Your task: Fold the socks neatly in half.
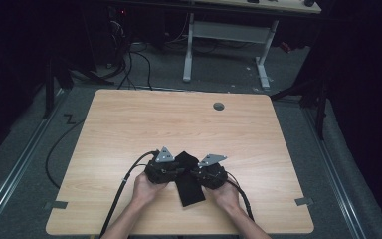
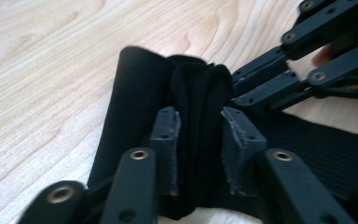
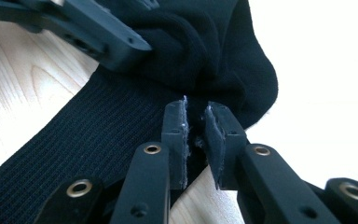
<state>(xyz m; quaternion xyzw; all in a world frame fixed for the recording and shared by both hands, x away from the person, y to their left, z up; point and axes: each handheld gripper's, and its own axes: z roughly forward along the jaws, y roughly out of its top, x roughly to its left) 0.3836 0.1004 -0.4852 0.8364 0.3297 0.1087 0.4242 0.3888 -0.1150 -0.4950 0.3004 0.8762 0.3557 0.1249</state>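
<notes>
We are working a black sock [image 1: 189, 180] that lies on the worktop [image 1: 129, 124] near its front edge, between our 2 hands. It is soft, light, ribbed knit: it will bunch and fold rather than hold a shape, and it sags wherever we don't support it, so thin edges or gathered folds look like the best places to pinch. Our left hand-held gripper [image 2: 199, 126] straddles a thick gathered fold of the sock; its pads [image 2: 170, 140] flank the cloth, and we cannot tell whether they press it. Our right hand-held gripper [image 3: 196, 135] is nearly clenched, with a thin edge of the fabric caught between its pads [image 3: 179, 140], so we judge it to be pinching the sock at the fold beside the left one
</notes>
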